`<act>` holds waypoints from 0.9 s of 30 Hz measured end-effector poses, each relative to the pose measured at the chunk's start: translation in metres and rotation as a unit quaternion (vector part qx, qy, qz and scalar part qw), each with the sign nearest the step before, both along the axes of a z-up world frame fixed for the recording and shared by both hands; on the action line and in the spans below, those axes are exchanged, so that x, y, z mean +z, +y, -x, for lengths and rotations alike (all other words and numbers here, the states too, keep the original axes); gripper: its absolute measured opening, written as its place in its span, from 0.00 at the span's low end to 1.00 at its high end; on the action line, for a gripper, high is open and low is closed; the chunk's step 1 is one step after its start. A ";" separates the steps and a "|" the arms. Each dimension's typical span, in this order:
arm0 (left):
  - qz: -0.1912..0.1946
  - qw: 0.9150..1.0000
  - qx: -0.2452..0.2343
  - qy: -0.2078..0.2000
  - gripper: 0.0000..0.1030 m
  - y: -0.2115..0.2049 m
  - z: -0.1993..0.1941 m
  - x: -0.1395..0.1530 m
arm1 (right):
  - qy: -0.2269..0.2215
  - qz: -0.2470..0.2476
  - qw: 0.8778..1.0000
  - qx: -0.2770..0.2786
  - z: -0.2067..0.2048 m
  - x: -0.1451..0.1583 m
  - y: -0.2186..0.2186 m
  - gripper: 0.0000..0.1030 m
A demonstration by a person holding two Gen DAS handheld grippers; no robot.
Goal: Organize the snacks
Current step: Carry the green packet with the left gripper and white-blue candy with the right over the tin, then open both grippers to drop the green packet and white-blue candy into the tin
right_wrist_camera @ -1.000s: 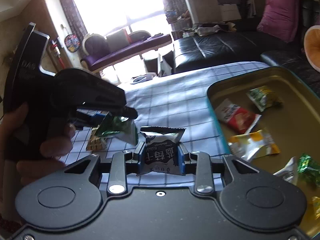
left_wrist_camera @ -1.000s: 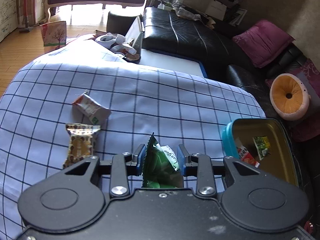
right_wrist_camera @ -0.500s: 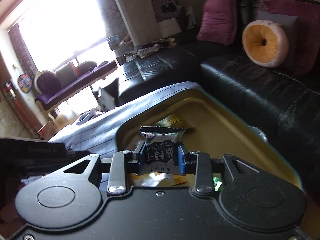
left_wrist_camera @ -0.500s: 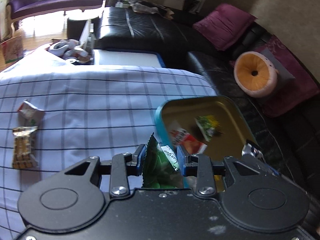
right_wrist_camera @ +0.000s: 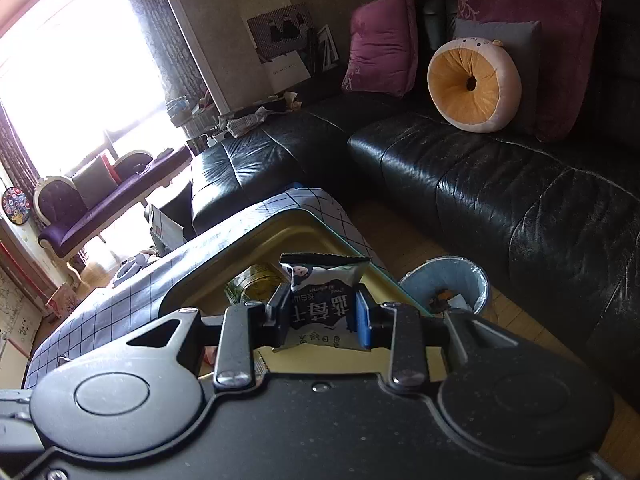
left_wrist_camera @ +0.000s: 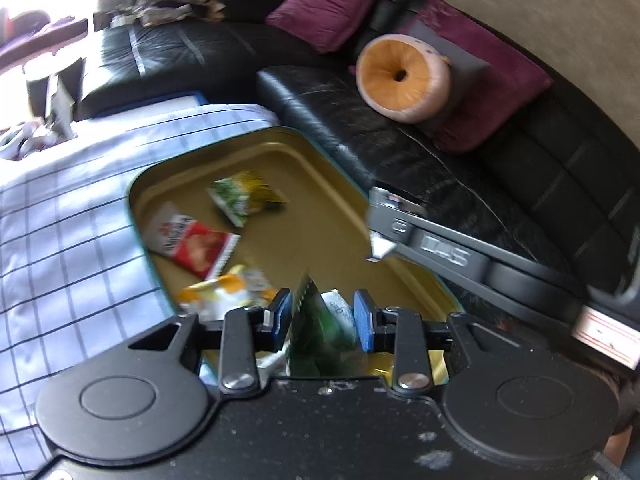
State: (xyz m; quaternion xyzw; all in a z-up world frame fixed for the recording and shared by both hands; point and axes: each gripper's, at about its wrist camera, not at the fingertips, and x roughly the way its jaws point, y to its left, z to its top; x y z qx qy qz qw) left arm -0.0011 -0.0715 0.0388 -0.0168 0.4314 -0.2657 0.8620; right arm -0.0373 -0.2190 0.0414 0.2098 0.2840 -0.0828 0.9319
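Observation:
My left gripper [left_wrist_camera: 322, 312] is shut on a green snack packet [left_wrist_camera: 320, 332] and holds it above the near part of the gold tin tray [left_wrist_camera: 280, 148]. In the tray lie a red-and-white packet [left_wrist_camera: 192, 246], a green-and-yellow packet [left_wrist_camera: 244, 196] and an orange-and-white packet [left_wrist_camera: 228, 288]. My right gripper [right_wrist_camera: 322, 312] is shut on a black-and-white snack packet [right_wrist_camera: 322, 296] over the tray [right_wrist_camera: 256, 240]; it also shows from the side in the left wrist view [left_wrist_camera: 436, 246] at the tray's right rim.
The tray sits at the right end of a blue-checked tablecloth [left_wrist_camera: 60, 220]. A black leather sofa [right_wrist_camera: 500, 184] with purple cushions and a round orange cushion [right_wrist_camera: 474, 84] stands behind. A blue waste bin [right_wrist_camera: 448, 284] stands on the floor beside the table.
Both grippers have swung right from the tablecloth to above the tray, each still holding its packet. The loose snacks on the cloth have left the left view.

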 end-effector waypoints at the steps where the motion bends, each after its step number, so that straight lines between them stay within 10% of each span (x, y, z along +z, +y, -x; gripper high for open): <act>1: -0.002 1.000 -0.005 -0.003 0.31 -0.004 0.003 0.000 | 0.000 -0.001 1.000 0.001 0.001 0.000 0.000 0.42; 27: -0.032 0.996 0.088 -0.007 0.31 0.020 -0.007 0.002 | 0.016 0.003 0.999 0.035 -0.004 -0.004 0.004 0.42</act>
